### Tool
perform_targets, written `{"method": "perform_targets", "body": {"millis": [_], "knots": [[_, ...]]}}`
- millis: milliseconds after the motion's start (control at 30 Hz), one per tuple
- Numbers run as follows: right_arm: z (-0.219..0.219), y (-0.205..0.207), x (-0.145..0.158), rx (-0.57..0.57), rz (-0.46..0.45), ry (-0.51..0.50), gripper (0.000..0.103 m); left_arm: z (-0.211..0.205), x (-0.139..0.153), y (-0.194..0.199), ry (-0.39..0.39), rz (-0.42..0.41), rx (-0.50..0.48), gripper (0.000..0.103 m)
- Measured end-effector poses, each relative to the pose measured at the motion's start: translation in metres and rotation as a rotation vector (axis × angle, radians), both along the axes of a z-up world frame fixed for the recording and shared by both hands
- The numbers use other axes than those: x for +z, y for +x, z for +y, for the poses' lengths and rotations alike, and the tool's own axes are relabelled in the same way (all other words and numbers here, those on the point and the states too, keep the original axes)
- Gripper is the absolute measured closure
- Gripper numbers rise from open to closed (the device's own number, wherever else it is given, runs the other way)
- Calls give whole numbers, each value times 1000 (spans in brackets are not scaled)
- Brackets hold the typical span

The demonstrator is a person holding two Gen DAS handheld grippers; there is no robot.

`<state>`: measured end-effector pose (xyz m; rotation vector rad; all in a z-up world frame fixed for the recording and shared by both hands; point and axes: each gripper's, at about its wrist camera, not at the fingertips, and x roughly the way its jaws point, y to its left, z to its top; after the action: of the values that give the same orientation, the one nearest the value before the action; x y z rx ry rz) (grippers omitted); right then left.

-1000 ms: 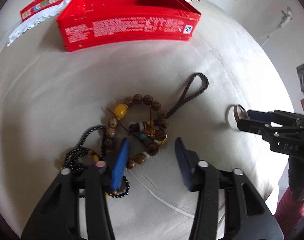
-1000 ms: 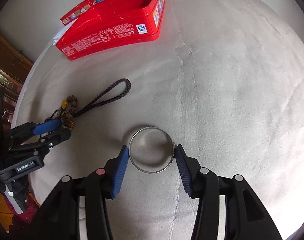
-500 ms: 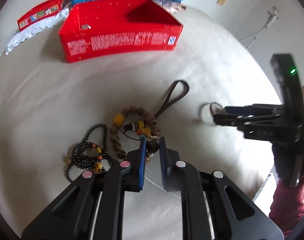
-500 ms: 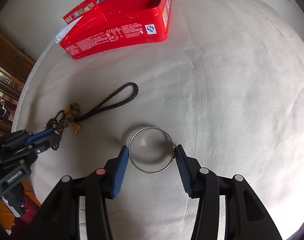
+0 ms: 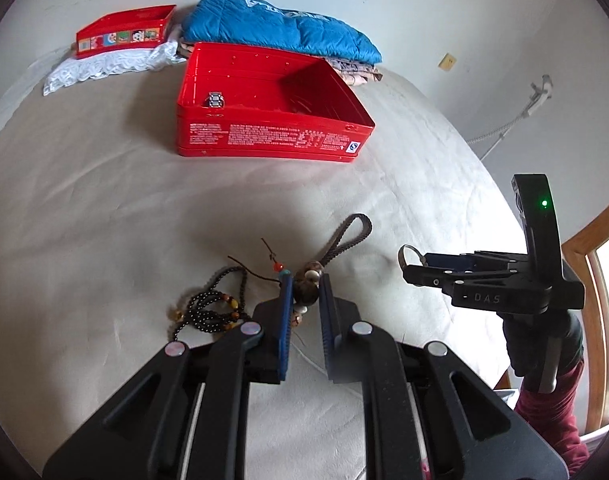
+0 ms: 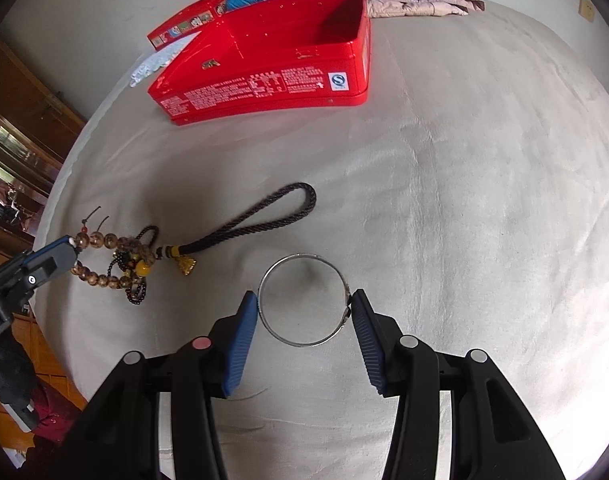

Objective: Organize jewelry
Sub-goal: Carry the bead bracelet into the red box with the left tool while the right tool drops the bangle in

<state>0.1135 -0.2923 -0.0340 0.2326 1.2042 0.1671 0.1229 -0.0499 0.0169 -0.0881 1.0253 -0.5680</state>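
My left gripper (image 5: 304, 282) is shut on a brown wooden bead bracelet (image 5: 307, 294) and holds it above the beige bed cover. In the right wrist view the bracelet (image 6: 104, 258) hangs from the left gripper (image 6: 70, 250), trailing a dark braided cord loop (image 6: 264, 220) that lies on the cover. My right gripper (image 6: 304, 304) is shut on a thin silver bangle (image 6: 300, 342), one pad on each side, just above the cover. A black bead necklace (image 5: 208, 308) lies left of the left fingers. An open red tin box (image 5: 272, 138) stands farther back.
A small metal piece (image 5: 215, 100) lies inside the red tin. Behind it are a folded blue quilt (image 5: 272, 24), a second red tin (image 5: 124, 34) and white lace cloth (image 5: 100, 68). Wooden furniture (image 6: 20, 128) borders the bed's left side. A dark red sleeve (image 5: 552, 416) holds the right gripper.
The left gripper closed on the bead bracelet and lifted it off the cover, away from the black necklace. The right gripper rose slightly with the bangle still held.
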Motion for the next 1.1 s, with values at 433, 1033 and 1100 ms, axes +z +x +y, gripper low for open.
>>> {"method": "perform_targets", "body": {"millis": [433, 1033, 1100], "knots": [[27, 7, 13, 47, -26, -6, 54, 38, 16, -2, -28, -53, 105, 92], [46, 36, 8, 73, -12, -11, 54, 41, -17, 30, 56, -26, 160, 92], [45, 39, 11, 73, -21, -9, 54, 40, -15, 31, 59, -34, 156, 92]]}}
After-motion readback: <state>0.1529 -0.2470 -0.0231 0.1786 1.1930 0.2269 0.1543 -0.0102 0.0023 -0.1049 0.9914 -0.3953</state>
